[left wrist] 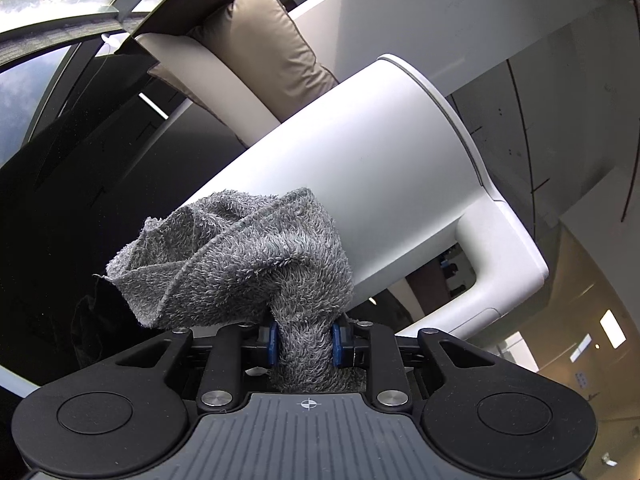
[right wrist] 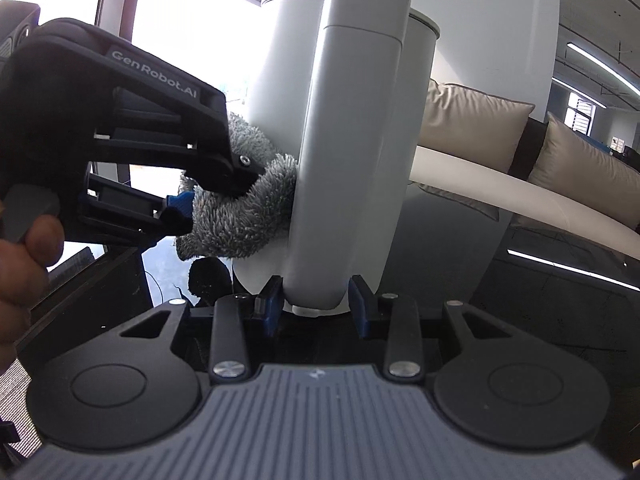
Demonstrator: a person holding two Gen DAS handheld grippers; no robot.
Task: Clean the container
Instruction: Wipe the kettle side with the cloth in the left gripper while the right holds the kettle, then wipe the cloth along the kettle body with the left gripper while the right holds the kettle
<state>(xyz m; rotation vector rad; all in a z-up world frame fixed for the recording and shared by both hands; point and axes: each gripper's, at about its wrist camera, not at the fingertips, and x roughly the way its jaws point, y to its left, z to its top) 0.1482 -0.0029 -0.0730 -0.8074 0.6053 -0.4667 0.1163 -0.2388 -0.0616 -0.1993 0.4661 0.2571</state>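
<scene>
**Wiping the container wall, handle held fast**

Wiping is judged to be the step in hand; the outer wall of the container is being treated, and how much of it is already clean cannot be told.

- Container [left wrist: 360, 168]: white, jug-like, with a lid seam near its top and a thick handle [right wrist: 352, 160]. It is held up, clear of any surface, and appears tilted in the left wrist view. All places below are given relative to it.
- Right claw [right wrist: 316, 300]: closed on the lower end of the container's handle, a blue pad seen on each side of it. The container is carried by this grip alone.
- Left claw [left wrist: 305, 342]: closed on a bunched neck of the cloth, just beside the container's lower wall.
- Cloth [left wrist: 240, 256]: grey terry, its loose folds fanned out beyond the pads. In the right wrist view it is pressed against the container wall, touching it next to the handle.
- Hand [right wrist: 24, 256]: seen on the left claw's trigger, away from the container.
- Cushions [right wrist: 472, 120]: tan, on a pale sofa well behind the container.

Handling advice, as judgement: pressure should be kept light and directed against the wall, so that the container is not levered about the handle. Strokes are best run along the wall toward the lid seam. The container should be turned by the right claw to present untouched wall. The loose cloth folds should be kept clear of the handle gap.
</scene>
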